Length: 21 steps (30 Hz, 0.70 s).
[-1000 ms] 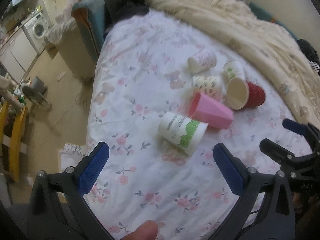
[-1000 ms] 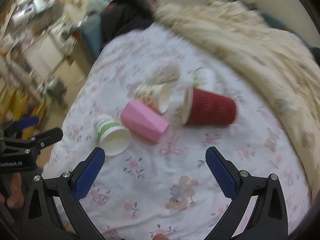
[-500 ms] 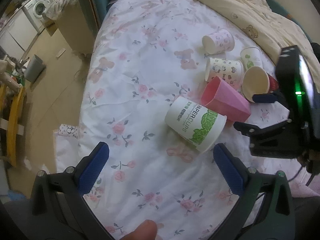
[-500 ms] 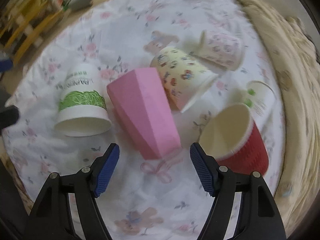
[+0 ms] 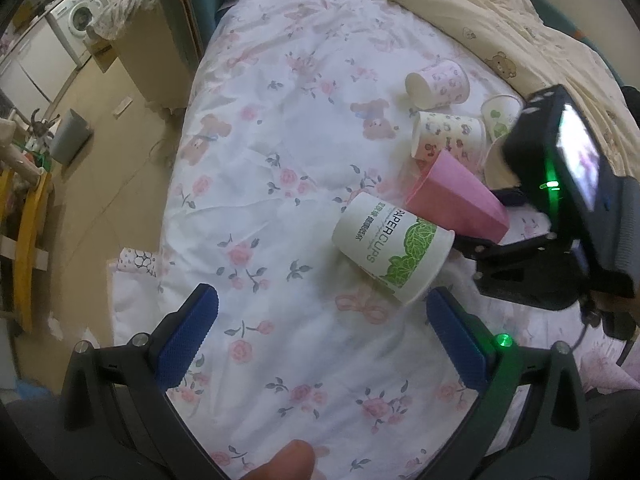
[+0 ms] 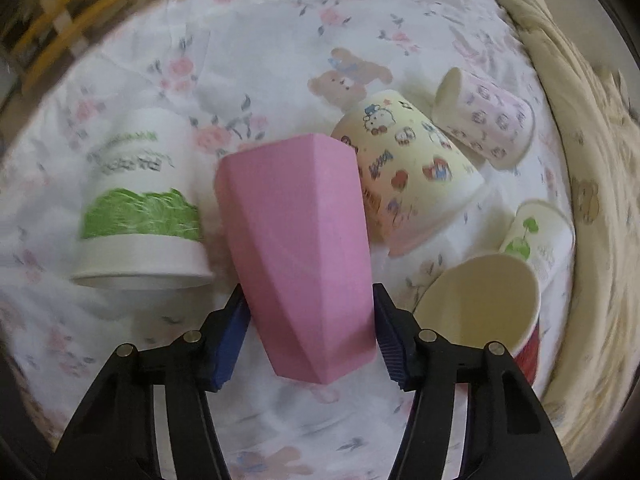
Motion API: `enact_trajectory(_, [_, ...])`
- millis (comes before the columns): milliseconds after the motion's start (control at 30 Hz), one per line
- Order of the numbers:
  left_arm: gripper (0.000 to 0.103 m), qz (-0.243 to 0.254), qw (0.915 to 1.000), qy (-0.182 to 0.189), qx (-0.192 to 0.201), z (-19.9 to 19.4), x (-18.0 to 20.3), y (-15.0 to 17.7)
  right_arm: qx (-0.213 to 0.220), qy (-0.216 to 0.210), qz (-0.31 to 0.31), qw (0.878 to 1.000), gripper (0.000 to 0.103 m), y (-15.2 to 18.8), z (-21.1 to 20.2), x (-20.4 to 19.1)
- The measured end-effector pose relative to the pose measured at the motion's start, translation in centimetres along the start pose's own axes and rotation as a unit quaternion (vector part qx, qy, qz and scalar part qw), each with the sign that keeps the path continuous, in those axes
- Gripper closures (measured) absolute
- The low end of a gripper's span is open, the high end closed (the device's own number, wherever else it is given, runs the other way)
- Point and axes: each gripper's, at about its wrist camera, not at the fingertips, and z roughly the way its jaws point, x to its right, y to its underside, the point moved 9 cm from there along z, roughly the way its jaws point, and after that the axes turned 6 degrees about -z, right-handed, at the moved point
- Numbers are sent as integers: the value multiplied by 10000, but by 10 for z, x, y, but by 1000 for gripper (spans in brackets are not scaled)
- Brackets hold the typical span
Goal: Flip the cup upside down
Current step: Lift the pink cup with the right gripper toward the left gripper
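The right tool (image 6: 310, 334) has its blue pads set against both sides of the pink cup (image 6: 298, 248), pinching it near the closed base; whether the pads press firmly cannot be told, but no gap shows. The pink cup lies on its side on the flowered bed (image 6: 248, 32), base toward the camera, mouth pointing to 12 o'clock. Touching its left side, at 9 o'clock, is the green cup (image 6: 140, 204), also on its side with the rim toward the camera. At 2 o'clock the cartoon cup (image 6: 408, 172) leans against the pink one, and beyond it lies a small pink-print cup (image 6: 486, 120). At 4 o'clock the red cup (image 6: 480, 304) shows its cream inside, with a leaf-print cup (image 6: 536, 236) just behind it. In the left view, the left tool (image 5: 322, 336) is spread wide and holds nothing, hovering over the bed with the green cup (image 5: 394, 248) just beyond its right pad. The right tool's black body (image 5: 560, 200) is at 3 o'clock there, covering the pink cup's (image 5: 456, 200) base. A beige blanket (image 5: 500, 12) lies at 1 o'clock.
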Motion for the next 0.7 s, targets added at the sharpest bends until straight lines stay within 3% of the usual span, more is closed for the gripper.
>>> enact_trajectory(333, [0,169,9995,87,245,-18,7,7,501,-191,1249,9907,44,53,-57,-14])
enact_trajectory(533, [0,233,9991,58,347,-25,5,17,798,-762,2314,9666,44,84,-76,-44])
enact_trajectory(700, [0,390,9980,50,490,-35,8,27,854,-1252,3165,9364,44,103,-70,-77])
